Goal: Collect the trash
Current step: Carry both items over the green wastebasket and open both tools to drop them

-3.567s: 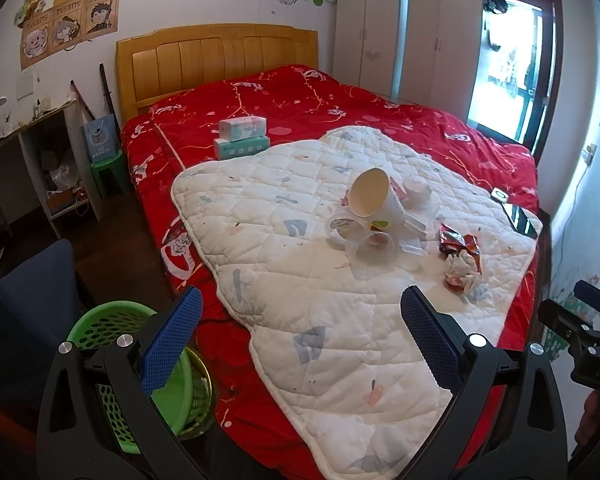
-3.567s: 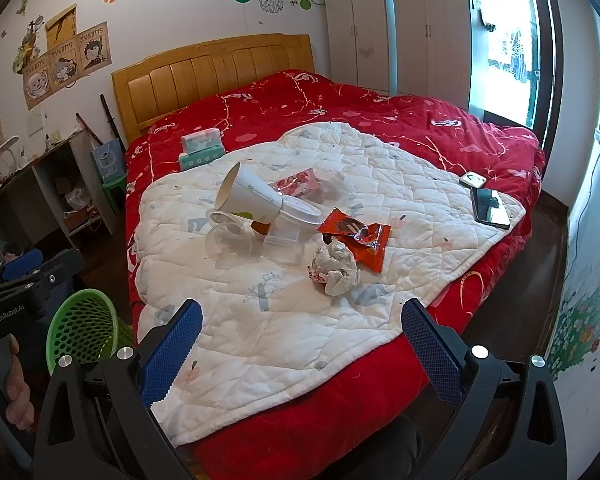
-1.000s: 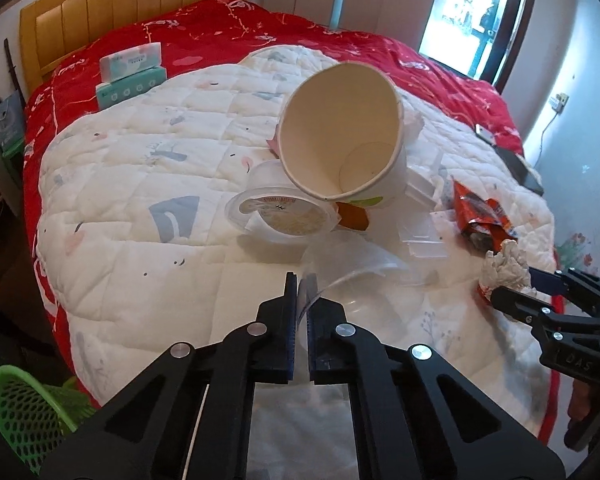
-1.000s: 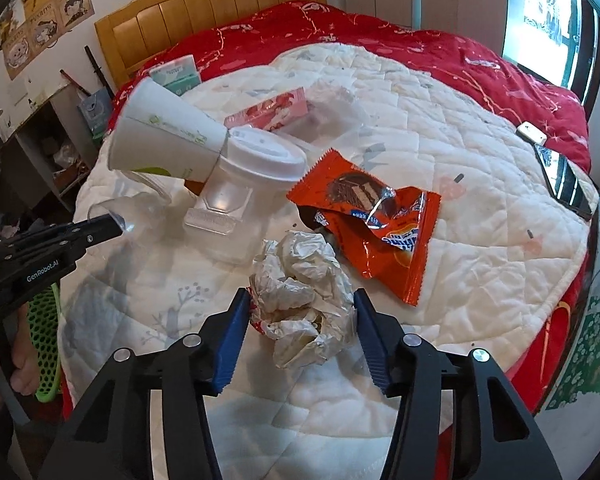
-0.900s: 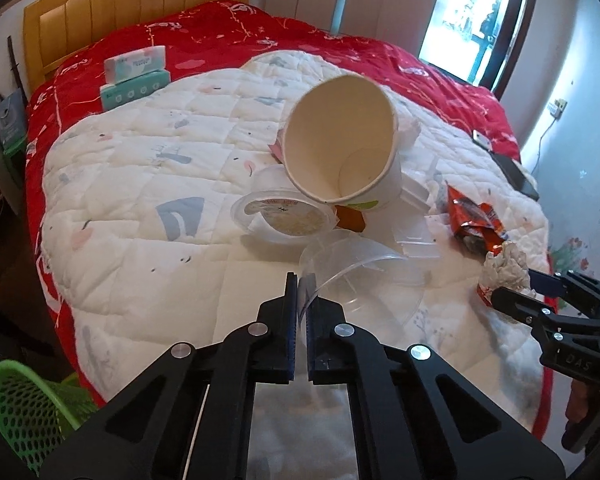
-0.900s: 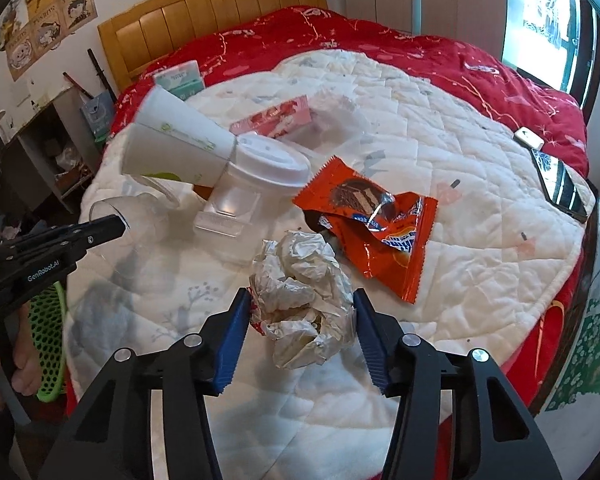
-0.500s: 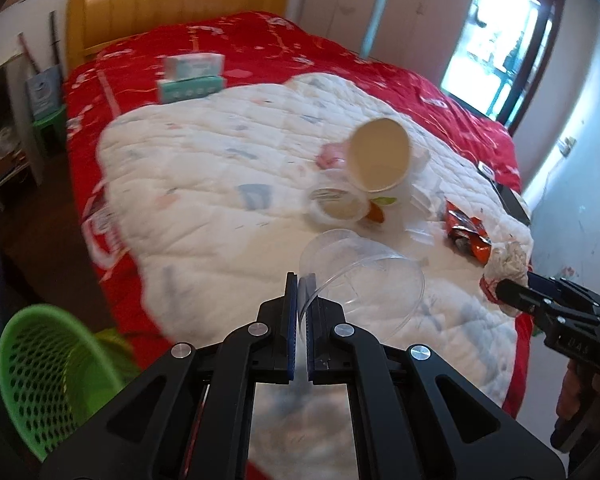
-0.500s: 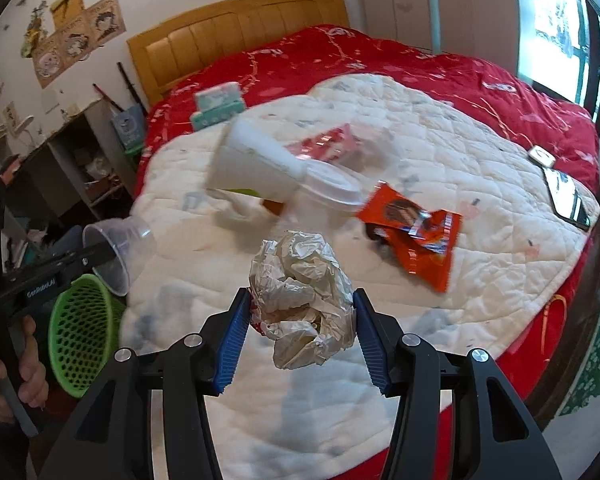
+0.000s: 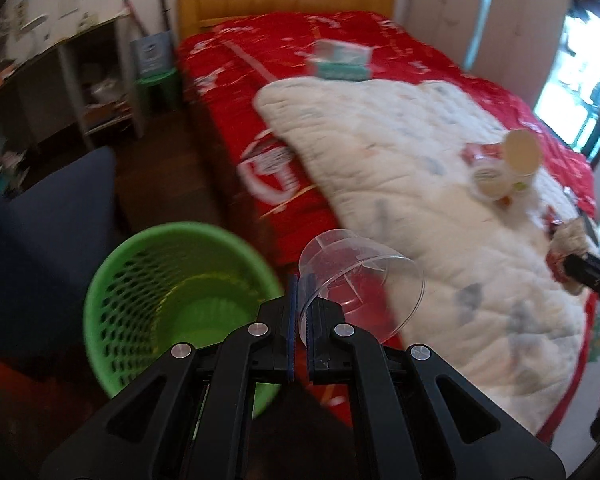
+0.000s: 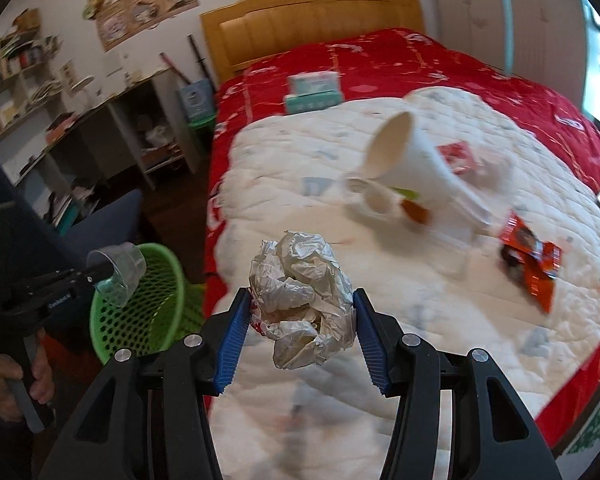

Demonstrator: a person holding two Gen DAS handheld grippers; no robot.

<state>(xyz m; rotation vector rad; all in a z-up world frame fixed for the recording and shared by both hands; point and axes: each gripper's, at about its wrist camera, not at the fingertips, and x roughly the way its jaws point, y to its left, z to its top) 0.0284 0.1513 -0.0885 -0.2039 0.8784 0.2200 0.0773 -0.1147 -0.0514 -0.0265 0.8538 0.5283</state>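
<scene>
The left tongs are clamped on the rim wall of a clear plastic cup, the thin wall pinched between the two blue pads so the cup hangs off to one side on its side, open mouth toward the camera; a rim pinch is probably the only secure hold on so wide and slippery a shell. In the right wrist view the cup hangs above the near rim of the green basket, which stands on the floor just beside the bed's near left corner, so the carry looks close to its drop point. The left hand grips the tool's handle low, with the tool reaching out level toward the basket. The right tongs are closed on a crumpled wrapper ball, squeezed across its middle from both sides, which suits a springy wad that would slip from a light touch; it is held over the white quilt near the bed's near edge, short of the basket. The judgement is that both pieces are in transit to the basket, the cup first. Left on the quilt toward the bed's right side are a tipped paper cup, a small lidded tub touching it, and an orange snack wrapper nearer the right edge; tissue boxes sit toward the headboard. The basket's interior shows only mesh.
</scene>
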